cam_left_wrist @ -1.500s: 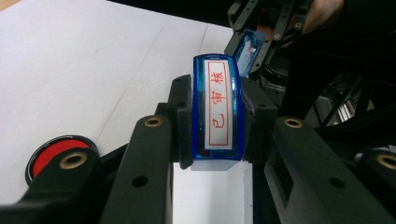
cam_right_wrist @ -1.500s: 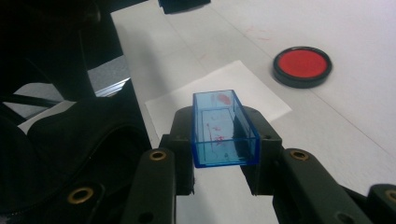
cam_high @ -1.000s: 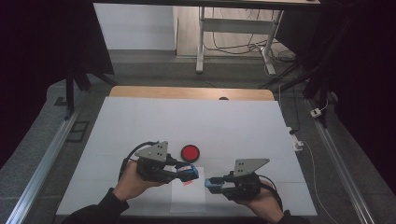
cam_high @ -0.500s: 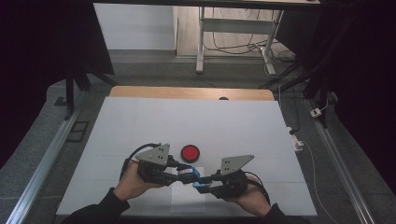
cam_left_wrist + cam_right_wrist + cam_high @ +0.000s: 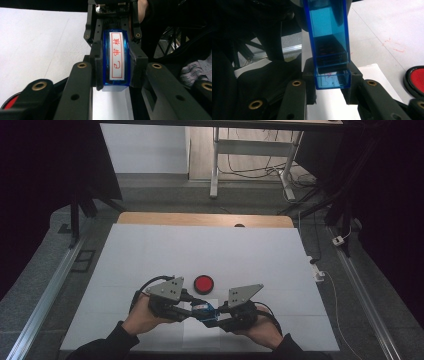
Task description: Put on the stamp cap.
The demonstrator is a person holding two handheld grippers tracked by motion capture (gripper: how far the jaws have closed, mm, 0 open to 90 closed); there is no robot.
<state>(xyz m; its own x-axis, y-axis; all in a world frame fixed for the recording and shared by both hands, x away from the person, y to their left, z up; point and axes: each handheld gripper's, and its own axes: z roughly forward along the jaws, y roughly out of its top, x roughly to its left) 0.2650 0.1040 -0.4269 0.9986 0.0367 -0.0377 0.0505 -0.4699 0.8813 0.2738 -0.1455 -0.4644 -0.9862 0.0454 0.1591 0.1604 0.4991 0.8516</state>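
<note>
The stamp is clear blue, with a white label bearing red characters in a red frame. The ink pad is red in a black rim. The table is white, its far edge tan. Both grippers' jaws are black.

Even overhead light brightens the white rectangular table top, while the surroundings fall into deep darkness. Both gripper views are soft, their black foreground jaws blurred and underexposed.
</note>
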